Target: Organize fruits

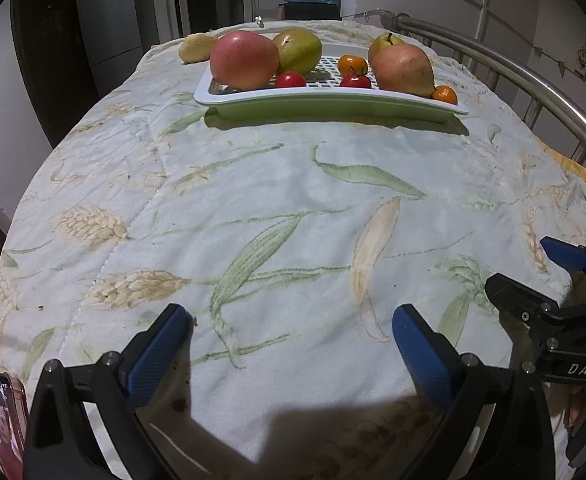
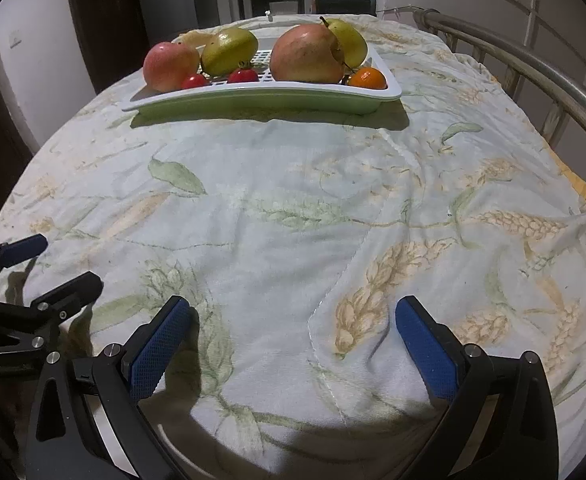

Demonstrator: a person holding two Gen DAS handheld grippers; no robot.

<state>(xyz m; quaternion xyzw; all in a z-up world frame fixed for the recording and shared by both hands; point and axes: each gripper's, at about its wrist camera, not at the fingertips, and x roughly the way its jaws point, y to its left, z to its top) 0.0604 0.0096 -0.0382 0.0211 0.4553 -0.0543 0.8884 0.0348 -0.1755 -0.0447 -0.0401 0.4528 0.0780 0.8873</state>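
Both grippers low over the near end of the leaf-print cloth [image 1: 293, 200], side by side. Left gripper [image 1: 292, 328]: jaws spread wide, nothing between the blue pads. Right gripper [image 2: 293, 320]: same, wide apart and empty. Fruit sits in the white slotted tray [image 1: 325, 98] at the far end, well apart from both: red apple [image 1: 244, 59], green mango [image 1: 299, 50], pomegranate [image 1: 403, 69], pear [image 1: 385, 42], two small tomatoes, two small oranges. One yellowish fruit [image 1: 196, 48] lies on the cloth just beside the tray's far left corner.
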